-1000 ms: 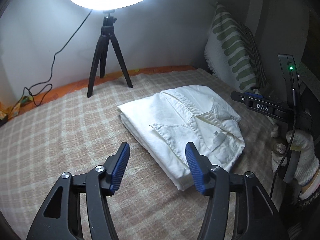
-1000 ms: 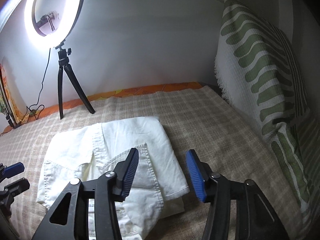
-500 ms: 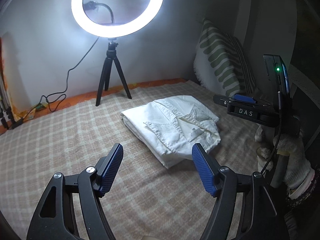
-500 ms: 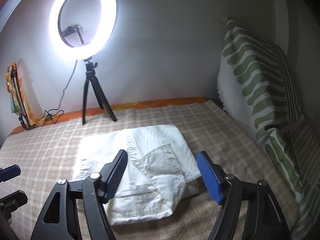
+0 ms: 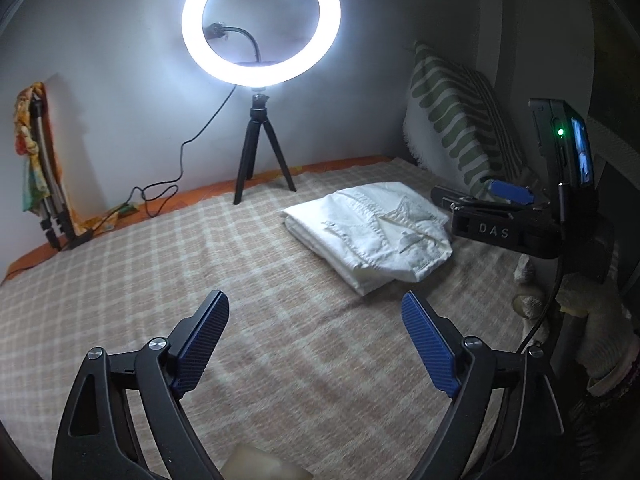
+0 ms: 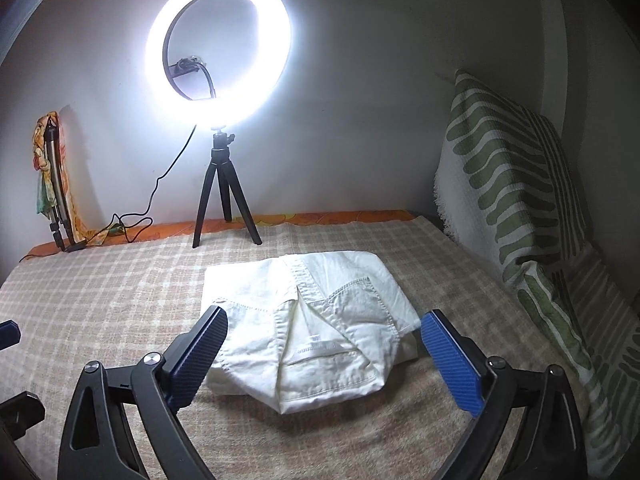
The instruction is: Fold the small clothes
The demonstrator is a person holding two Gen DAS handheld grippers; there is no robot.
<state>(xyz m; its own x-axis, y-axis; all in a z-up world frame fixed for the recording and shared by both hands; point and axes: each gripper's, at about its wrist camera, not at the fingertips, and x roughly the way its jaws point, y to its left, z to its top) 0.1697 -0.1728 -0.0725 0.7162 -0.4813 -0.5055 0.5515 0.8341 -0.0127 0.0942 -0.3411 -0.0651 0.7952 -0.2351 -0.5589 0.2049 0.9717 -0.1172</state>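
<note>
In front of the ring light (image 6: 218, 54), my two grippers hang spread and empty over the bed.

The folded white garment (image 6: 308, 328) lies flat on the checked blanket (image 5: 200, 264), on the near side of the ring light's black tripod (image 6: 224, 196) and off toward the green-striped pillow (image 6: 508, 184) that leans on the wall. My left gripper (image 5: 316, 344) has just been opening its blue pads wide; only bare blanket shows between them, with the garment (image 5: 372, 232) lying well ahead of them, toward the pillow. My right gripper (image 6: 324, 360) has just been opening too and stands about as wide as it goes; the garment's near edge shows in the gap, but neither pad presses on the cloth.
</note>
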